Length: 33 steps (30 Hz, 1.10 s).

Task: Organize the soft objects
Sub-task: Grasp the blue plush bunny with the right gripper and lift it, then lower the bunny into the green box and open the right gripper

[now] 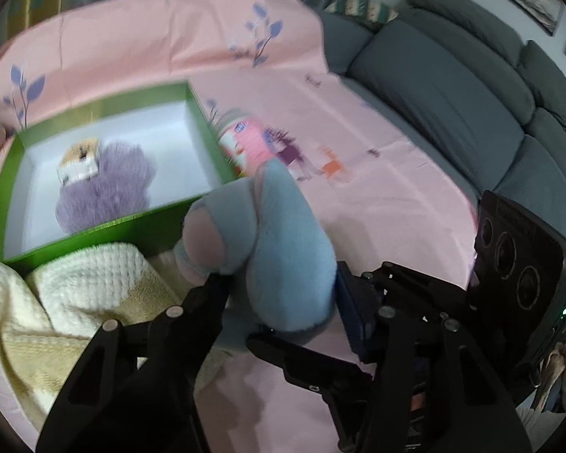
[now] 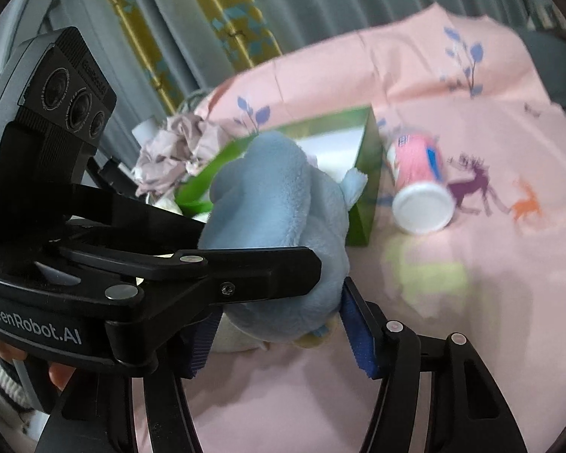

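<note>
A blue plush toy (image 1: 279, 249) with pink patches is held above the pink sheet, just in front of a green box (image 1: 105, 226). My left gripper (image 1: 279, 287) is shut on the plush toy. My right gripper (image 2: 279, 324) is also shut on the same plush toy (image 2: 279, 234), from the other side; the left gripper's black finger crosses the right wrist view. The box has a white inside and holds a purple fluffy toy (image 1: 105, 185) with a small orange and white item (image 1: 80, 162) on it. A cream knitted cloth (image 1: 68, 298) lies in front of the box.
A pink and white can (image 2: 419, 188) lies on its side on the pink sheet (image 2: 471, 302) right of the box. A crumpled mauve cloth (image 2: 173, 151) lies behind the box. A grey sofa (image 1: 452, 94) runs along the right. Curtains hang behind.
</note>
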Available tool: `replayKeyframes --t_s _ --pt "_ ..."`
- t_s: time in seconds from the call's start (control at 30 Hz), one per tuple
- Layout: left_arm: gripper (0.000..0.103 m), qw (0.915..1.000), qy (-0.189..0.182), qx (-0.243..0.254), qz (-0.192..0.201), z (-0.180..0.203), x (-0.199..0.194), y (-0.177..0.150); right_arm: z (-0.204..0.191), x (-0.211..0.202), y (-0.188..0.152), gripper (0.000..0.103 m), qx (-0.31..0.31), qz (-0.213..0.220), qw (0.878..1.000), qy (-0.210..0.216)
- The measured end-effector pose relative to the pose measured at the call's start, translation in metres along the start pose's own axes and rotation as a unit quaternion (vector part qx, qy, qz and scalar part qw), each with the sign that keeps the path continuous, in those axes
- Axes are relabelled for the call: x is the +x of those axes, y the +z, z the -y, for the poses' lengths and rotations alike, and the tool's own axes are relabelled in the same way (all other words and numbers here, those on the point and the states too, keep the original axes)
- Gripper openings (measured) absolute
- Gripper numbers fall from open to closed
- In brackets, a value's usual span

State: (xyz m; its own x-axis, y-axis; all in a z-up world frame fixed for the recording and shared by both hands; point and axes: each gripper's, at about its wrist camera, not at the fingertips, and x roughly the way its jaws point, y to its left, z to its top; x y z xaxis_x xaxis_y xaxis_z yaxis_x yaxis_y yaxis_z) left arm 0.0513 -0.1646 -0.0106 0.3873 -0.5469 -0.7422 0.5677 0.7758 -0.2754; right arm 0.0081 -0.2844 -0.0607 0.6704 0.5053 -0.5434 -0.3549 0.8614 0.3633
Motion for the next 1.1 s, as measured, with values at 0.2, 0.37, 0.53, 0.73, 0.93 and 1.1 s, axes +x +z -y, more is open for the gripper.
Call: replayKeyframes --t_s 0.2,0.37,0.53,0.73,0.93,1.1 --pt "0.054 0.9988 0.002 0.008 0.049 0.004 -0.042 0.005 -0.032 -0.024 0.02 0.062 -0.048 0.028 0.998 -0.018" --pt "0.054 0.9963 0.022 0.007 0.082 -0.005 -0.072 0.01 -0.058 -0.023 0.042 0.062 -0.083 0.044 0.995 -0.017" --pt "0.054 0.9936 0.039 -0.001 0.106 -0.021 -0.095 0.016 -0.08 -0.017 0.058 0.062 -0.111 0.055 0.992 -0.009" --pt "0.054 0.9897 0.059 -0.004 0.131 -0.036 -0.116 0.025 -0.1 -0.006 0.077 0.062 -0.133 0.067 0.989 0.003" --pt "0.054 0.986 0.08 -0.004 0.147 -0.053 -0.127 0.038 -0.112 0.007 0.094 0.062 -0.152 0.079 0.985 0.009" --pt "0.055 0.9846 0.092 -0.006 0.149 -0.07 -0.123 0.055 -0.113 0.023 0.111 0.062 -0.149 0.085 0.985 0.016"
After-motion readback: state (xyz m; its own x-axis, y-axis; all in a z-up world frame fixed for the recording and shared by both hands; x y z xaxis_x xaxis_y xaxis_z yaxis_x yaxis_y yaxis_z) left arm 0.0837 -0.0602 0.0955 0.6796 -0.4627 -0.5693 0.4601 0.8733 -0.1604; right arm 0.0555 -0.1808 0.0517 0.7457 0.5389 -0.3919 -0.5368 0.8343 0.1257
